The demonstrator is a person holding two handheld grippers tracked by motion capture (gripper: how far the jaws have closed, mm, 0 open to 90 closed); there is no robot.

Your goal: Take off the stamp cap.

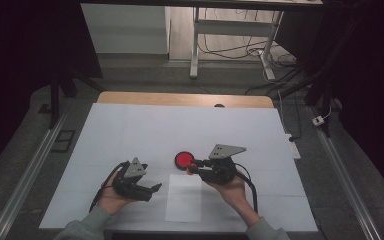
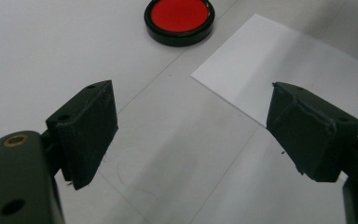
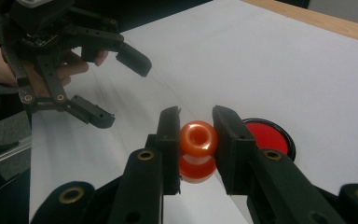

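A round red disc in a black rim point(image 1: 183, 160) point(image 2: 179, 16) point(image 3: 266, 136) lies on the white table cover. Just right of it, my right gripper point(image 1: 191, 166) point(image 3: 196, 116) is shut on a small orange-red knob-shaped piece point(image 3: 198, 140), held just above the surface beside the disc. A white sheet of paper point(image 1: 185, 197) point(image 2: 284, 79) lies toward the near edge, between the two hands. My left gripper point(image 1: 154, 190) point(image 2: 191, 126) point(image 3: 121, 91) hovers left of the sheet with its jaws wide apart and nothing between them.
The white cover point(image 1: 145, 130) spreads over most of the table, with a strip of wood point(image 1: 180, 98) bare at the far edge. Beyond it stand a desk frame point(image 1: 230, 45) and floor cables. Rails run along both sides.
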